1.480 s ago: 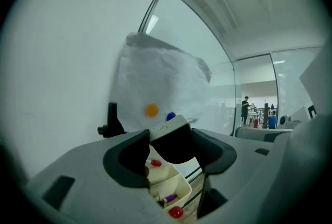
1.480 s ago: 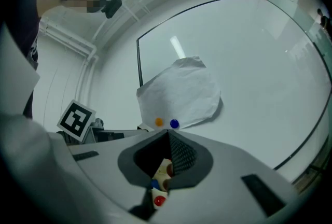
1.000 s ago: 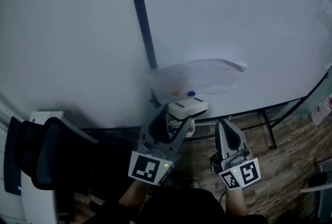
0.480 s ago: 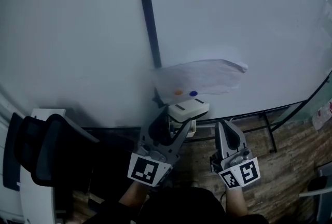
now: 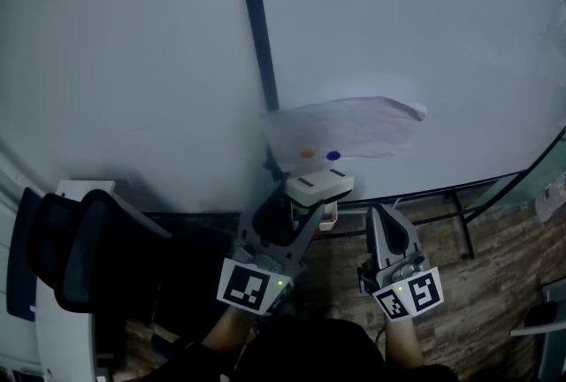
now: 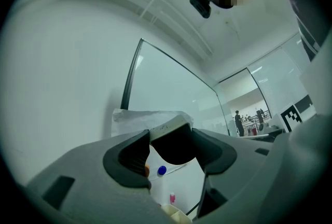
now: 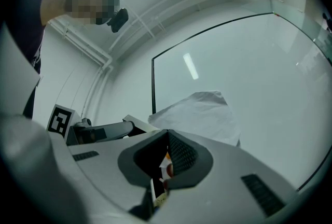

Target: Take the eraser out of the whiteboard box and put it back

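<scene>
the left hand-held gripper (image 5: 305, 200) and the right hand-held gripper (image 5: 386, 217) have smooth light-grey plastic shells that narrow toward the jaws. each carries at its back a white cube (image 5: 254, 287) printed with black square markers, with a small green light (image 5: 281, 284) glowing at the cube's edge. the jaw pads (image 7: 179, 154) are dark and finely ribbed. the person wears dark clothing (image 5: 305, 355).

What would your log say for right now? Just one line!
left gripper: shut on eraser | eraser: outside box, held near it | right gripper: shut, empty
</scene>
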`<state>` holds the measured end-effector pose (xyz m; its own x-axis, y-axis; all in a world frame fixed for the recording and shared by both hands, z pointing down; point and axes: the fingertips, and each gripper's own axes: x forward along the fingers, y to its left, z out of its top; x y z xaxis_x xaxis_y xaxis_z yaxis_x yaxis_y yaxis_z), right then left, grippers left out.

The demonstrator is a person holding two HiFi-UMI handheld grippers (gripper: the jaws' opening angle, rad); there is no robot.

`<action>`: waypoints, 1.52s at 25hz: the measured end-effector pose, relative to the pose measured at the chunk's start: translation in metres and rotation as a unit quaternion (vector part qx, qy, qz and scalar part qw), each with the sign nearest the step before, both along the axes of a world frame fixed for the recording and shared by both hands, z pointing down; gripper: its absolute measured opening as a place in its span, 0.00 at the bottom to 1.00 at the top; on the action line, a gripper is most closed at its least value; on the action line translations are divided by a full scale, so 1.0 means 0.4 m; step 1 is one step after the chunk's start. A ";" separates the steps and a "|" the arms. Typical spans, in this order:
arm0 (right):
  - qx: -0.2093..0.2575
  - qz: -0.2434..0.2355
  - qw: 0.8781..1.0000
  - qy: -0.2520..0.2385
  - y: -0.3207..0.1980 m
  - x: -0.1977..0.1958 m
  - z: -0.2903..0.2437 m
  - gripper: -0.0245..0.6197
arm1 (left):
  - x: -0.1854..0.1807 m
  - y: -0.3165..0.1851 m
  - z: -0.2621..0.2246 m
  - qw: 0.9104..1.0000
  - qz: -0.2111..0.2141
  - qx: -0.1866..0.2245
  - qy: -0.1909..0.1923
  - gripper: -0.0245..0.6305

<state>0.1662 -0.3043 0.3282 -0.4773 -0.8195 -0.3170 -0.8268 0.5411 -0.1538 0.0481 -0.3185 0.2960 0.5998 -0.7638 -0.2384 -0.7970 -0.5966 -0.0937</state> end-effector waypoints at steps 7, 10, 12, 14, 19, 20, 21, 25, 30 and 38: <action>-0.023 -0.002 1.000 -0.001 -0.007 -0.005 0.042 0.04 | -0.003 -0.021 0.053 1.000 0.001 -0.031 0.002 0.42; -0.035 -0.001 0.999 -0.001 -0.013 -0.006 0.064 0.04 | -0.005 -0.035 0.104 0.998 0.000 -0.056 -0.004 0.42; -0.044 -0.001 0.999 -0.002 -0.017 -0.007 0.081 0.04 | -0.006 -0.043 0.138 0.997 -0.001 -0.073 -0.008 0.42; -0.053 -0.001 0.999 -0.003 -0.021 -0.006 0.099 0.04 | -0.005 -0.051 0.167 0.996 -0.005 -0.088 -0.009 0.42; -0.069 -0.003 0.998 -0.007 -0.031 -0.010 0.135 0.04 | -0.012 -0.067 0.247 0.991 -0.014 -0.128 -0.021 0.42; -0.071 -0.003 0.997 -0.007 -0.032 -0.011 0.140 0.04 | -0.015 -0.068 0.257 0.991 -0.016 -0.135 -0.021 0.42; -0.073 -0.004 0.997 -0.007 -0.033 -0.013 0.144 0.04 | -0.018 -0.069 0.263 0.990 -0.017 -0.139 -0.021 0.42; -0.077 -0.005 0.997 -0.006 -0.036 -0.017 0.152 0.04 | -0.022 -0.074 0.276 0.989 -0.020 -0.145 -0.023 0.42; -0.086 -0.004 0.996 -0.008 -0.038 -0.013 0.169 0.04 | -0.017 -0.091 0.325 0.982 -0.030 -0.185 -0.037 0.42; -0.108 0.008 0.994 -0.005 -0.033 0.013 0.211 0.04 | -0.009 -0.129 0.444 0.966 -0.049 -0.248 -0.055 0.42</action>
